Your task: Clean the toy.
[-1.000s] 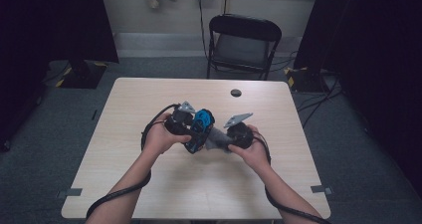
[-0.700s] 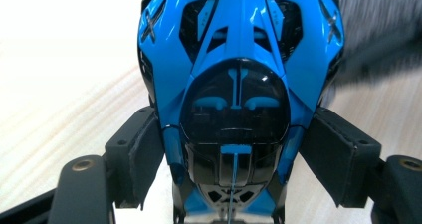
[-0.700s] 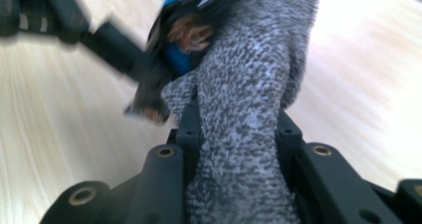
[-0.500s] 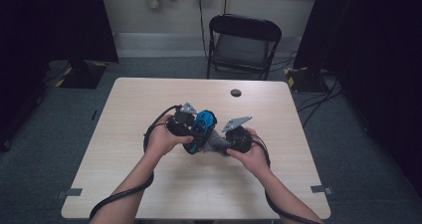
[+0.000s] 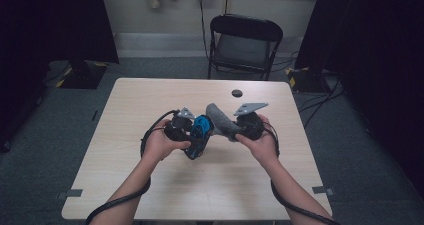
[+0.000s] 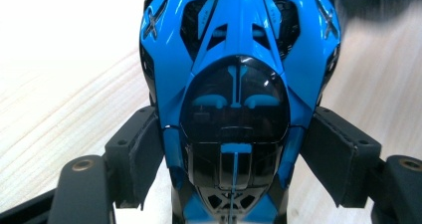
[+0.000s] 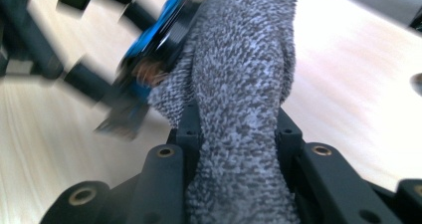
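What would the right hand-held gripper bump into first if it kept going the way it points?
Probably the blue toy car. The right hand-held gripper, clamped on a grey cloth, points toward the car in the left hand-held gripper; the cloth's tip looks close, though blur hides contact.

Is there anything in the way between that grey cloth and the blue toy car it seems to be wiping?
Nothing visible. The right gripper is clamped on the grey cloth, whose far end already lies against the blue toy car, held between the left gripper jaws above the table.
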{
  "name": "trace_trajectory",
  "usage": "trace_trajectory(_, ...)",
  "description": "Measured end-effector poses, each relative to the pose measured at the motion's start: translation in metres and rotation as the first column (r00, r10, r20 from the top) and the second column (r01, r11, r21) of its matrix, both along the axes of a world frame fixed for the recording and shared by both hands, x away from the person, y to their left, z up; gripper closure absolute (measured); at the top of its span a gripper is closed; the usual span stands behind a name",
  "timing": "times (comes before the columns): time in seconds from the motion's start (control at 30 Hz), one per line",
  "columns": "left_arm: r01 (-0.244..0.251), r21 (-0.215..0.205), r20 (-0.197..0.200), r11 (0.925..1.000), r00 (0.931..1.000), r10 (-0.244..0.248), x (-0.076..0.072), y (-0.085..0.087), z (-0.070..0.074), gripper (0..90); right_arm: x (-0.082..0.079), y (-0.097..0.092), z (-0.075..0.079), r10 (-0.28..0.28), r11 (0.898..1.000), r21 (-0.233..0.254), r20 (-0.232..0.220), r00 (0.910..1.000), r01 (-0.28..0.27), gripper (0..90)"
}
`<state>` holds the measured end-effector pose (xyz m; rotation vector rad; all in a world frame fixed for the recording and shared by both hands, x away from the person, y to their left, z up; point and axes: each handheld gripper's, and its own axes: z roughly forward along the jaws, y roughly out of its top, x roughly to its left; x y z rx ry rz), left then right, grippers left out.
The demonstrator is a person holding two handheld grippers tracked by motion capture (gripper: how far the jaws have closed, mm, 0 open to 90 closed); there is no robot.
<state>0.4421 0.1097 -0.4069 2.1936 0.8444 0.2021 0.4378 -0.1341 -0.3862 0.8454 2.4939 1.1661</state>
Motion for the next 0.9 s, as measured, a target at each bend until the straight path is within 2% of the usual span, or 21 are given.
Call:
trace_trajectory(0.03, 0.000, 0.000, 0.000, 1.0000, 1.0000, 0.000, 0.000, 0.000, 0.000, 27.0, 0.000, 0.000, 0.000, 0.000, 1.000, 0.000, 0.000, 1.0000, 0.000, 66.9)
trace_trajectory(0.07, -0.015, -0.002, 0.002, 0.9999, 0.9999, 0.015, 0.001, 0.002, -0.002, 27.0, -0.007, 0.014, -0.015, 0.051, 0.998, -0.045, -0.032, 0.9982, -0.053, 66.9)
trace_trajectory(0.1, -0.016, -0.001, -0.003, 0.9999, 0.9999, 0.016, 0.001, 0.004, -0.002, 27.0, -0.009, 0.018, -0.021, 0.060, 0.996, -0.063, -0.039, 0.9975, -0.062, 66.9)
trace_trajectory(0.23, -0.025, 0.018, -0.001, 0.9995, 0.9997, 0.025, 0.000, 0.008, -0.003, 27.0, -0.017, 0.030, -0.044, 0.113, 0.988, -0.092, -0.091, 0.9894, -0.121, 66.9)
trace_trajectory(0.3, -0.051, 0.024, -0.012, 0.9984, 0.9986, 0.051, 0.002, 0.014, -0.005, 27.0, -0.023, 0.035, -0.050, 0.148, 0.980, -0.118, -0.107, 0.9833, -0.160, 66.9)
trace_trajectory(0.37, -0.053, 0.042, -0.023, 0.9977, 0.9983, 0.054, 0.003, 0.019, -0.007, 27.0, -0.027, 0.036, -0.054, 0.171, 0.974, -0.132, -0.111, 0.9790, -0.185, 66.9)
trace_trajectory(0.43, -0.062, 0.073, -0.028, 0.9954, 0.9975, 0.065, 0.004, 0.022, -0.009, 27.0, -0.029, 0.033, -0.055, 0.176, 0.971, -0.142, -0.115, 0.9775, -0.192, 66.9)
trace_trajectory(0.5, -0.079, 0.085, -0.031, 0.9933, 0.9962, 0.082, 0.006, 0.023, -0.014, 27.0, -0.029, 0.025, -0.057, 0.175, 0.973, -0.130, -0.132, 0.9757, -0.192, 66.8)
trace_trajectory(0.57, -0.087, 0.086, -0.053, 0.9925, 0.9944, 0.091, 0.009, 0.023, -0.019, 27.0, -0.029, 0.015, -0.060, 0.168, 0.973, -0.132, -0.143, 0.9754, -0.187, 66.8)
trace_trajectory(0.67, -0.087, 0.102, -0.054, 0.9909, 0.9942, 0.093, 0.012, 0.019, -0.024, 27.0, -0.030, -0.005, -0.065, 0.131, 0.978, -0.145, -0.145, 0.9806, -0.152, 66.6)
trace_trajectory(0.77, -0.082, 0.145, -0.051, 0.9860, 0.9946, 0.091, 0.016, 0.011, -0.030, 27.0, -0.025, -0.031, -0.068, 0.040, 0.987, -0.147, -0.127, 0.9912, -0.058, 66.5)
trace_trajectory(0.83, -0.077, 0.159, -0.070, 0.9843, 0.9936, 0.089, 0.019, 0.005, -0.036, 26.9, -0.021, -0.046, -0.069, -0.015, 0.986, -0.168, -0.096, 0.9952, -0.001, 66.4)
trace_trajectory(0.9, -0.072, 0.165, -0.075, 0.9836, 0.9936, 0.085, 0.021, 0.001, -0.043, 26.9, -0.018, -0.058, -0.069, -0.068, 0.983, -0.175, -0.081, 0.9944, 0.053, 66.1)
